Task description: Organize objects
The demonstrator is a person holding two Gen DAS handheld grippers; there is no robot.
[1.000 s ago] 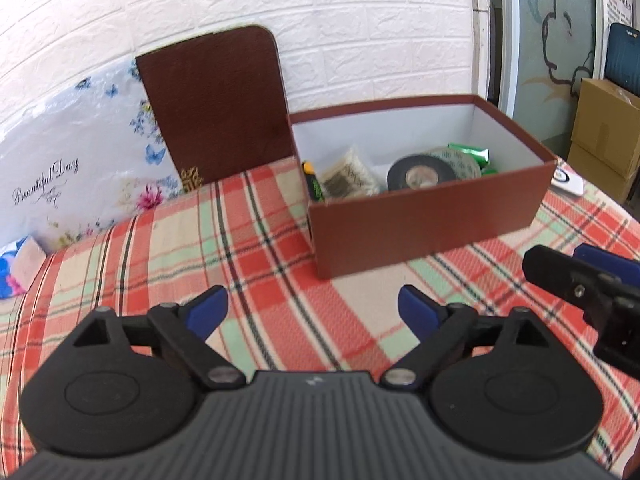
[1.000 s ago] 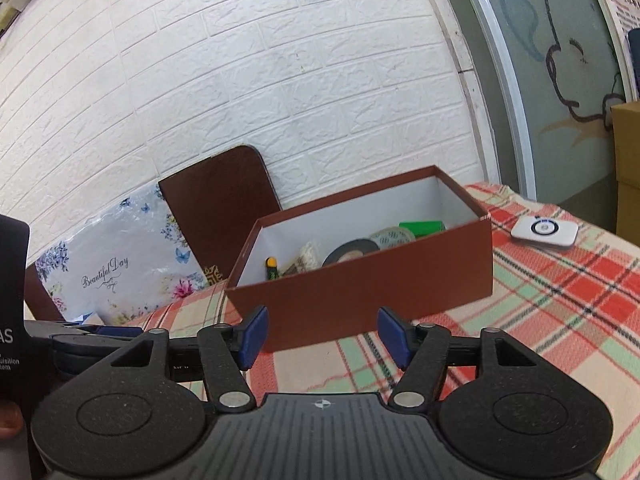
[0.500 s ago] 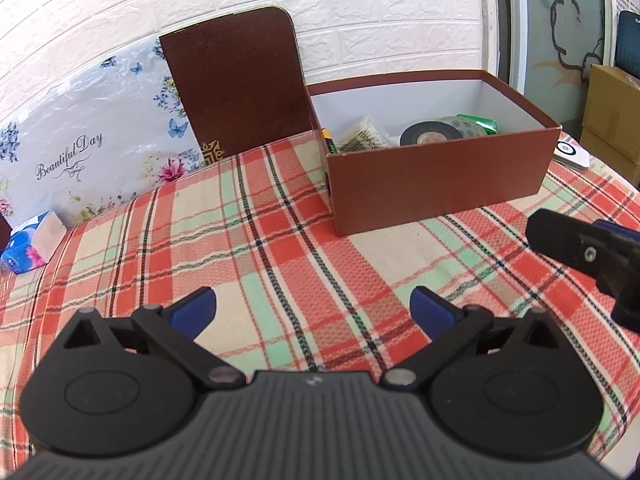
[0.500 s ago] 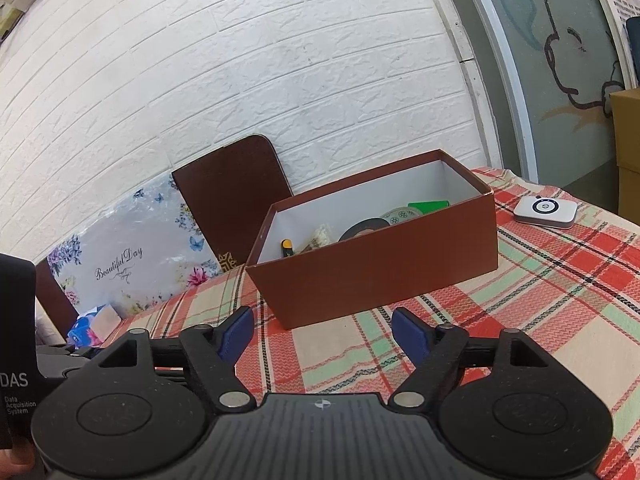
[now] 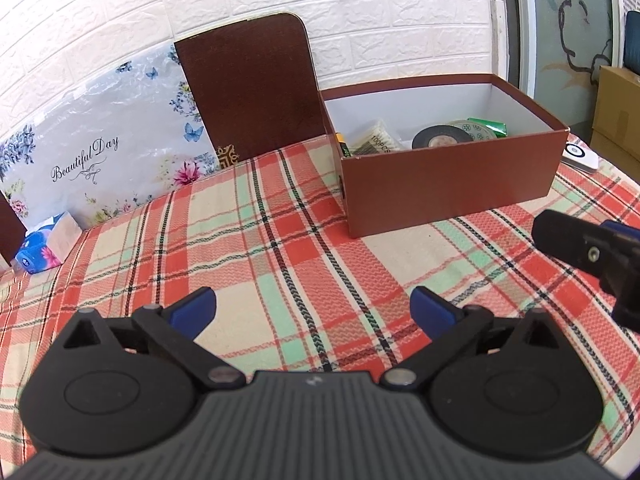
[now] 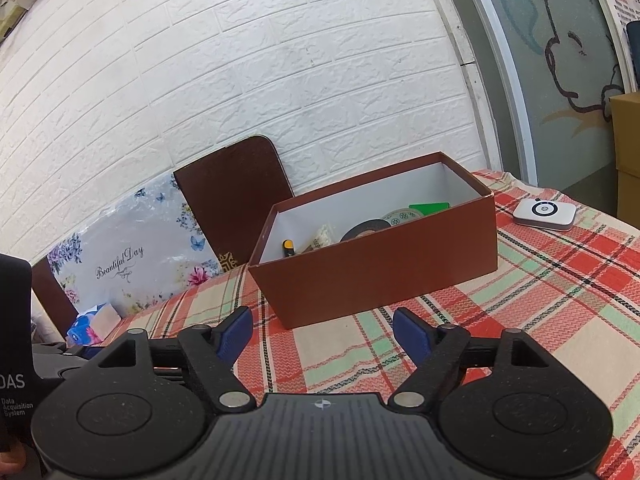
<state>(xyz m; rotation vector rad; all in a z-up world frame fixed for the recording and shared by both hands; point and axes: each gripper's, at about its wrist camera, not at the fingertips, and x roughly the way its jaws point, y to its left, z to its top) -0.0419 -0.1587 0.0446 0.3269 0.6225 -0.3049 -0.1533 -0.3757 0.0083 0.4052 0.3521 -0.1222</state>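
An open brown box [image 5: 448, 184] [image 6: 380, 276] stands on the plaid tablecloth. Inside lie a black tape roll [image 5: 440, 140] [image 6: 364, 230], a bag of cotton swabs [image 5: 374, 144], a patterned round tin [image 5: 474, 130], a green packet [image 5: 488, 126] and a yellow-capped item [image 6: 288, 248]. The brown lid [image 5: 252, 88] leans on the wall behind. My left gripper [image 5: 312, 304] is open over bare cloth, short of the box. My right gripper [image 6: 322, 326] is open and empty, facing the box front. One of its fingers [image 5: 576, 240] shows at the left view's right edge.
A white round-buttoned device [image 6: 544, 214] lies on the cloth right of the box. A floral board [image 5: 100, 152] leans on the brick wall, with a tissue pack [image 5: 44, 244] at its foot. Cardboard boxes [image 5: 616, 108] stand off the table's right end.
Both grippers' jaws have spread wider. The left gripper has drawn back from the box, which now looks smaller and further right in its view. The right gripper has hardly shifted.
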